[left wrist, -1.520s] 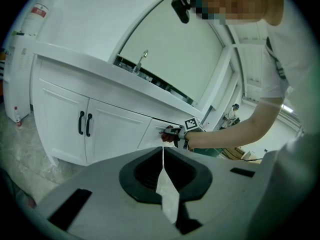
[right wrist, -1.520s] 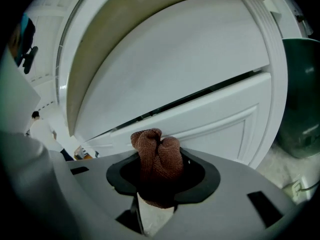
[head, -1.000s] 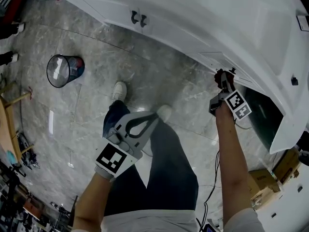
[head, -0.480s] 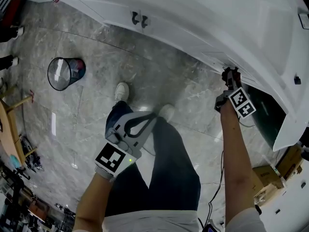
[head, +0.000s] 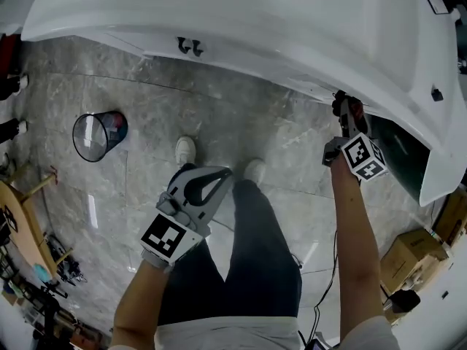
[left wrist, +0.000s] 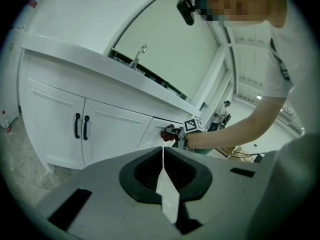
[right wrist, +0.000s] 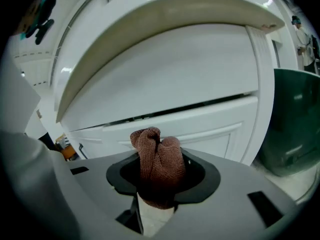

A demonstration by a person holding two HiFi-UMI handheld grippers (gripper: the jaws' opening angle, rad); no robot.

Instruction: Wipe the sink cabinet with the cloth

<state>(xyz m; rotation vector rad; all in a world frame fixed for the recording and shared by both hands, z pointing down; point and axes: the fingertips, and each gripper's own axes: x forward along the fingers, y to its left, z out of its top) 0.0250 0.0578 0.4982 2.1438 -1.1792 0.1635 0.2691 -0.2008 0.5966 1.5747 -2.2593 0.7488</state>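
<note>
Now our right gripper [head: 344, 115] is up at the white sink cabinet [head: 292, 28], just under its top edge. Its jaws pinch a brown cloth [right wrist: 159, 161], bunched into a lump that sticks out in front of them. The cloth is right by a drawer front [right wrist: 200, 121]; we cannot tell if it touches. Our left gripper [head: 198, 189] hangs low over our legs [head: 255, 254], well apart from the cabinet, with its jaws pressed flat together. Two black door handles [head: 190, 47] sit further left on the cabinet. A mesh wastebasket [head: 97, 113] stands on the gray stone floor [head: 241, 115], and a cardboard box [head: 416, 252] sits at the right.
</note>
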